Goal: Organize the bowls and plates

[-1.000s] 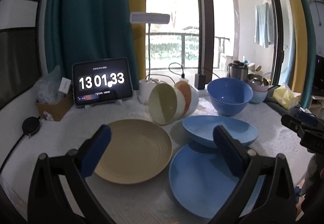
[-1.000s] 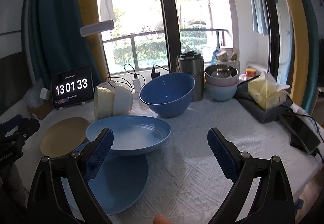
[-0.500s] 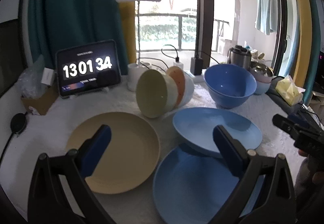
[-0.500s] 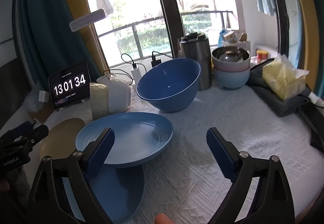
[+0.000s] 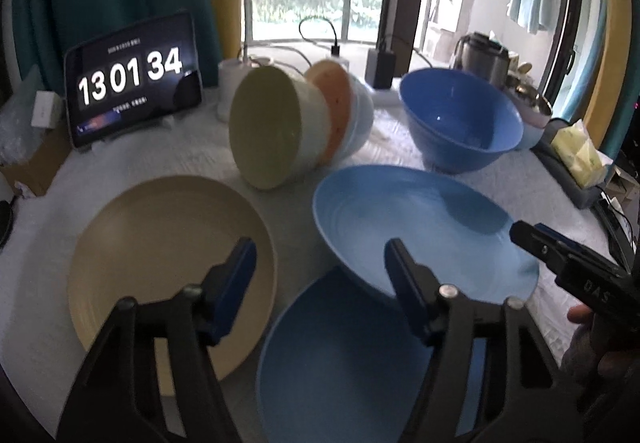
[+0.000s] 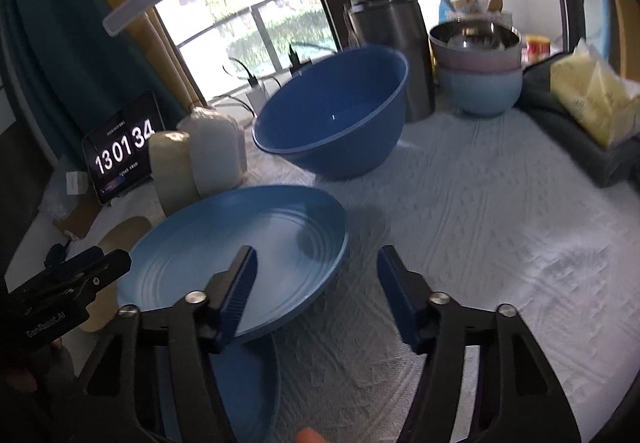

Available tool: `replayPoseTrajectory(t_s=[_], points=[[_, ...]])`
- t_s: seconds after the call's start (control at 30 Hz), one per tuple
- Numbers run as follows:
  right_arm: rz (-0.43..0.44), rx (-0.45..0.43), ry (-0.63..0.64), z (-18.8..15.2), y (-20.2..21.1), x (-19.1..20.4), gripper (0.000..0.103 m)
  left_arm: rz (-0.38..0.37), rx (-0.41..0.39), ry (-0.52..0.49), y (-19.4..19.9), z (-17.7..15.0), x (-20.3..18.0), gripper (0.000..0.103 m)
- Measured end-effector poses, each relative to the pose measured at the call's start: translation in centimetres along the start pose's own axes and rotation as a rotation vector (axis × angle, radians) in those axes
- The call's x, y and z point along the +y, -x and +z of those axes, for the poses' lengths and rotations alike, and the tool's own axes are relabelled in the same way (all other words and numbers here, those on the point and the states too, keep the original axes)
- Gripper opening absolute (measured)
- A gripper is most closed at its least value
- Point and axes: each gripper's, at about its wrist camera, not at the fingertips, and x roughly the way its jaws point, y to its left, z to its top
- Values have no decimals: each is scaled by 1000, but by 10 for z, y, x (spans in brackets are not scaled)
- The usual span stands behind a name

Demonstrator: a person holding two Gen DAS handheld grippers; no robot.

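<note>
A tan plate (image 5: 160,251) lies at the left. A tilted blue plate (image 5: 408,219) rests with its near edge on a second blue plate (image 5: 340,363) in front. Small bowls (image 5: 280,123) lie on their sides behind them, and a big blue bowl (image 5: 460,123) stands at the right. My left gripper (image 5: 320,283) is open and empty, low over the gap between the tan plate and the blue plates. My right gripper (image 6: 316,287) is open and empty by the right rim of the tilted blue plate (image 6: 240,259); the big blue bowl (image 6: 332,115) is beyond.
A tablet clock (image 5: 132,79) stands at the back left. A metal canister (image 6: 392,39), stacked bowls (image 6: 480,79) and a tissue pack (image 6: 592,103) stand at the back right. White cloth (image 6: 500,223) covers the table. The right gripper's tip (image 5: 560,263) shows in the left wrist view.
Both grippers have moved forward and lower toward the plates. Their jaws have narrowed but stay open. The dishes have not moved.
</note>
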Motion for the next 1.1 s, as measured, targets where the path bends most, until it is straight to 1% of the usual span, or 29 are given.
replayPoseTrajectory(t_s=[0.03,0.07,0.1,0.17,0.3,0.37,0.43,0.6,0.83,1.1], points=[[2,13,-7,0,-4,-1,55,-11,14,1,-3,0,-1,65],[7,22,-12,-1,-6,-3,47,-18,23,2,-5,-1,-1,63],[9,29,-19,-2,-8,-4,44,-23,27,-1,-7,0,-2,60],[18,43,-35,-3,-12,-6,42,-28,29,-14,-8,0,-6,56],[36,46,-33,-4,-13,-6,34,-46,35,-34,-9,0,-13,49],[35,46,-27,-4,-11,-4,34,-63,40,-43,-9,-2,-16,49],[38,49,-19,-4,-9,-3,33,-55,35,-49,-6,-4,-19,49],[21,48,-15,-6,-4,-3,30,-71,29,-46,-2,-7,-18,49],[9,40,-12,-13,8,1,29,-81,14,-45,11,-15,-17,49],[-3,11,0,-21,29,6,29,-99,-18,-51,30,-24,-16,49]])
